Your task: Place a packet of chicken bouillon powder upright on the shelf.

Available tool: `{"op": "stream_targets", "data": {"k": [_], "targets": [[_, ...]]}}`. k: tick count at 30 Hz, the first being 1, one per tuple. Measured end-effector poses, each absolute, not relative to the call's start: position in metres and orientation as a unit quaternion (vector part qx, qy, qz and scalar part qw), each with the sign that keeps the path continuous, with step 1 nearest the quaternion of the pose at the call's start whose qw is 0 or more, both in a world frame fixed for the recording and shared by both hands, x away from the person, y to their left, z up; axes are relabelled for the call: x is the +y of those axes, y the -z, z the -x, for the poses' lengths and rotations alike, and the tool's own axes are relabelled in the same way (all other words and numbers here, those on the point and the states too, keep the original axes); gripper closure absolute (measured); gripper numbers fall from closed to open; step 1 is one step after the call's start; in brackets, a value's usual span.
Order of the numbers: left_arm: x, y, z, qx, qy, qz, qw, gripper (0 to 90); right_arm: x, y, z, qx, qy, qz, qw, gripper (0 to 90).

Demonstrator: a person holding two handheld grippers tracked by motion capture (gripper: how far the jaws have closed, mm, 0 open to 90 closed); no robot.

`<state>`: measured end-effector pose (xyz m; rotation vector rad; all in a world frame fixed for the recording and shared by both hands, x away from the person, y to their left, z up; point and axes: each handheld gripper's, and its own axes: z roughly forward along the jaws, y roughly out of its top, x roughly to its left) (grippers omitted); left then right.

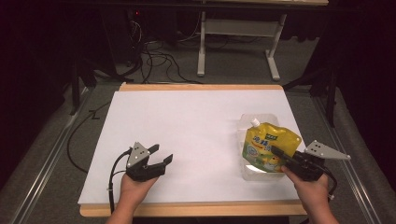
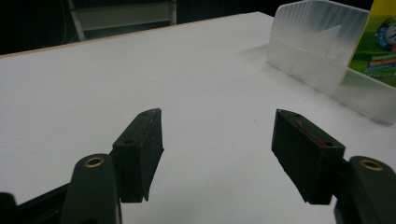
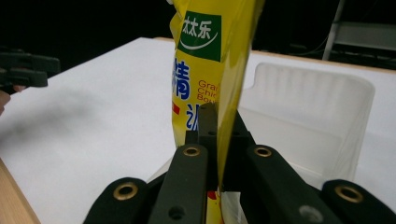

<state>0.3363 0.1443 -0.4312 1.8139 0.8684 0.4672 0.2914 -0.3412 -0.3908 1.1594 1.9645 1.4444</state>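
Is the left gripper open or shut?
Open. The left gripper has its jaws spread wide over the bare white table, nothing between them.

Left claw (image 1: 163,156) held in the left hand (image 1: 133,188) near the surface's near edge, jaws spread wide, right claw (image 1: 279,154) in the right hand (image 1: 312,190) toward the near right corner, jaws clamped together
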Motion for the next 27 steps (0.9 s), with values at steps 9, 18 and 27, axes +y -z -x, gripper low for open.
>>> {"op": "stream_targets", "data": {"k": [9,18,27], "targets": [[0.144,0.431,-0.336,0.360,-0.192,-0.755,0.514,34.2,-0.348,0.401,-0.292,0.702,-0.526,-0.435,0.206,88.5],[0.143,0.431,-0.336,0.359,-0.188,-0.753,0.518,34.2,-0.350,0.403,-0.293,0.697,-0.529,-0.441,0.199,79.6],[0.140,0.430,-0.334,0.356,-0.183,-0.753,0.522,34.2,-0.353,0.396,-0.290,0.681,-0.541,-0.445,0.213,51.5]]}}
